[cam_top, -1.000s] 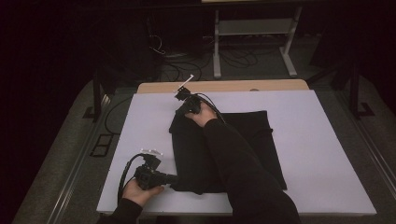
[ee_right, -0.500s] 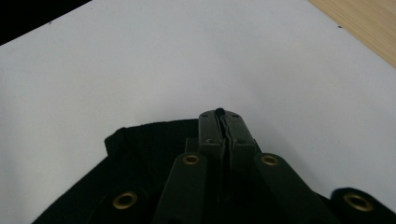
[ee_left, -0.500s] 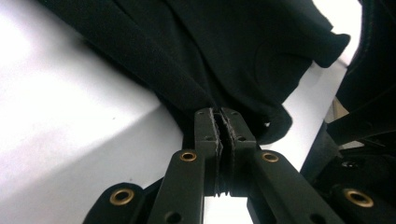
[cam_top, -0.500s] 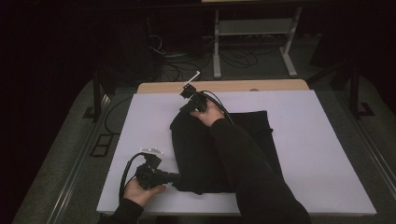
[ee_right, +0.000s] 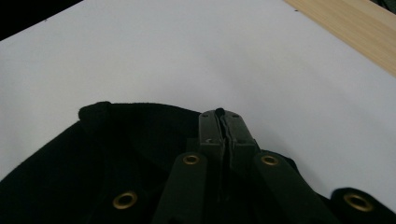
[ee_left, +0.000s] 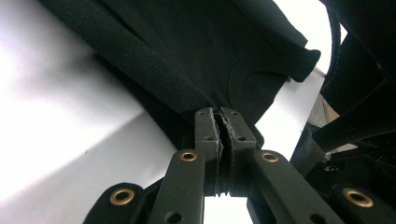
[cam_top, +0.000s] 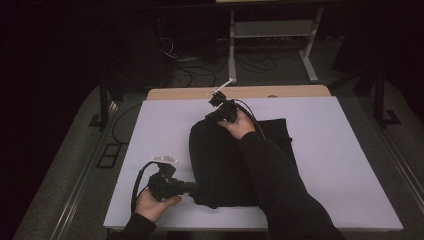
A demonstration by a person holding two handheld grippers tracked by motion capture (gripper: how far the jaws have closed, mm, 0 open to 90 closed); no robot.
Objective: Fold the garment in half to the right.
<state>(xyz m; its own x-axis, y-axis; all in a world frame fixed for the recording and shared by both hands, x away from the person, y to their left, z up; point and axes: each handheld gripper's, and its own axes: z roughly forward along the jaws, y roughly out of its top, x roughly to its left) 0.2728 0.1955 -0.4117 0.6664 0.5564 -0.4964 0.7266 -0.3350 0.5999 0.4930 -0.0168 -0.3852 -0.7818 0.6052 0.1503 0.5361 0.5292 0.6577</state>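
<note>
A black cloth [cam_top: 220,165] lies partly folded on the white board [cam_top: 340,150]. My left gripper [cam_top: 196,187] sits at the cloth's near left corner, its jaws shut on the cloth's edge [ee_left: 187,46]; in the left gripper view [ee_left: 220,114] the fabric runs straight into the closed jaws. My right gripper [cam_top: 210,118] is at the cloth's far edge, held a little above the board and shut on the fabric. In the right gripper view [ee_right: 224,116] the black cloth [ee_right: 116,154] hangs around the closed jaws. The person's dark sleeve [cam_top: 280,185] crosses over the cloth.
A wooden strip [cam_top: 280,91] borders the board's far edge. Behind the table stand a metal frame [cam_top: 270,30] and loose cables [cam_top: 175,55] on the dark floor. Bare white board lies to the right and to the far left of the cloth.
My right gripper has moved to the right and slightly up, drawing the cloth's far edge with it. The left gripper has stayed put at the near corner.
</note>
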